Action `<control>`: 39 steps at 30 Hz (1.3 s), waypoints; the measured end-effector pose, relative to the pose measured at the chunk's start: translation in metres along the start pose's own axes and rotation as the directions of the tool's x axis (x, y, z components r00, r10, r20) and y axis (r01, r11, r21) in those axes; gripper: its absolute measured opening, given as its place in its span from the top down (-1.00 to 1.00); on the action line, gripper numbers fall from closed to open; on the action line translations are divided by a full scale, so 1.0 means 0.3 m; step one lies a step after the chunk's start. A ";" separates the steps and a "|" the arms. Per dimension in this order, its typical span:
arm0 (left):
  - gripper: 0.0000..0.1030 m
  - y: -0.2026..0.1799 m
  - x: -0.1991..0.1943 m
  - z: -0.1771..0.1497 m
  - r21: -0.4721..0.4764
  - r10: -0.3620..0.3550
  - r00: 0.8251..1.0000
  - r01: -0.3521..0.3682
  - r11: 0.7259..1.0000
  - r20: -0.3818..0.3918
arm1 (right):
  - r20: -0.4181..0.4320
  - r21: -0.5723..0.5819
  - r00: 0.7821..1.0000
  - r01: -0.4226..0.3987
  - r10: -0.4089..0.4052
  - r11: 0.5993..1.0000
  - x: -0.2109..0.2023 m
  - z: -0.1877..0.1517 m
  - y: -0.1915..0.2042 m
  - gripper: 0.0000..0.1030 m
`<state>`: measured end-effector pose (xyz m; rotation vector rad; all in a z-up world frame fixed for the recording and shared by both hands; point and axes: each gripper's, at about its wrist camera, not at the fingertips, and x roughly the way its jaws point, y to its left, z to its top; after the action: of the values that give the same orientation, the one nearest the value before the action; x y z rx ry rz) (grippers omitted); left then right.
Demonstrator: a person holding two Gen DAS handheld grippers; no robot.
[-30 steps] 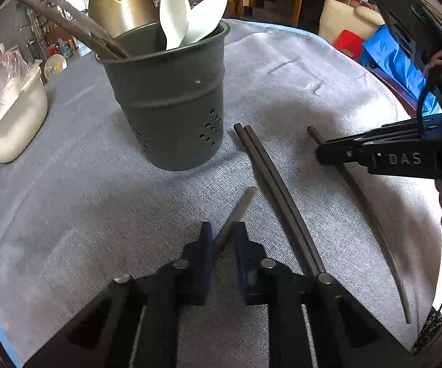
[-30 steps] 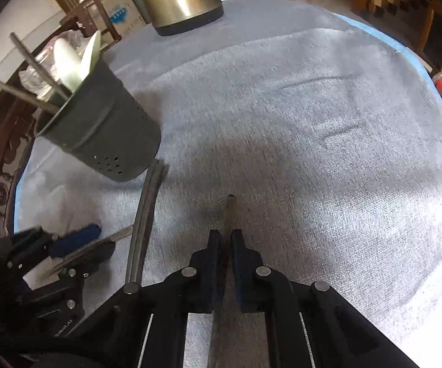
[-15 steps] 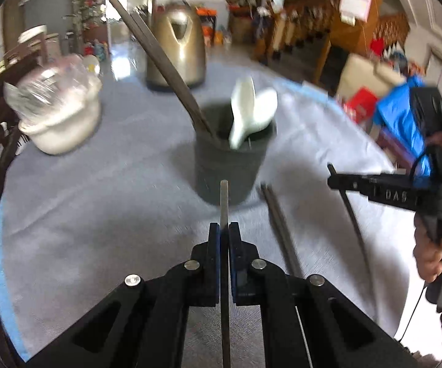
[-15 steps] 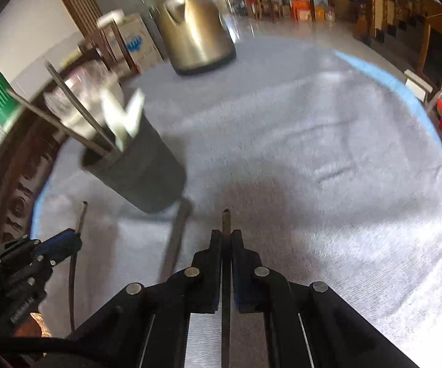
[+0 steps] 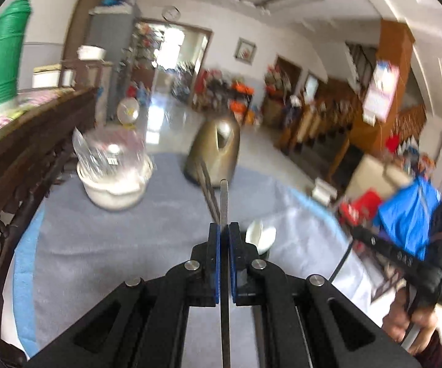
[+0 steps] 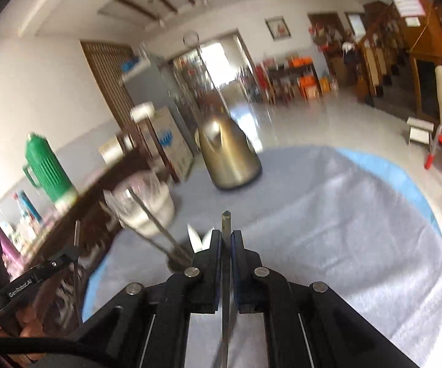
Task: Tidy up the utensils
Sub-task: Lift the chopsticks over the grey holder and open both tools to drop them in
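In the left wrist view my left gripper [image 5: 224, 228] is shut on a dark chopstick [image 5: 224, 202] that sticks out past the pads, lifted above the grey tablecloth [image 5: 113, 260]. My right gripper [image 6: 226, 233] grips a second dark chopstick [image 6: 226, 220] the same way. The dark utensil holder [image 6: 175, 263] is mostly hidden behind the fingers. White spoons [image 5: 262, 234] and two chopsticks [image 6: 156, 224] stand in it. Each gripper shows at the side of the other's view: the right gripper [image 5: 357, 231] and the left gripper [image 6: 70, 251], both blurred.
A golden kettle [image 6: 227, 159] stands at the back of the round table. A white bowl covered in clear plastic [image 5: 113, 178] sits to its left. A green thermos [image 6: 49, 171] rests on a dark wooden sideboard beyond the table's left edge.
Both grippers closed on a chopstick lying on the cloth and rose with it. Both views tilted up from the table toward the room.
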<state>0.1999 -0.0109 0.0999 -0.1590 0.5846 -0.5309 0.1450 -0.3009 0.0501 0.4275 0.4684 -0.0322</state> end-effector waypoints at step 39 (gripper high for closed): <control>0.90 -0.154 0.400 0.074 -0.058 0.262 0.851 -0.265 0.963 0.456 | 0.206 -0.066 0.978 -0.029 0.043 0.997 0.102 0.160 0.147 0.89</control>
<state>0.2771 -0.1129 0.0734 -0.1878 0.1320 -0.2113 0.1986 -0.2783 0.0924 0.3660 0.2552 -0.0265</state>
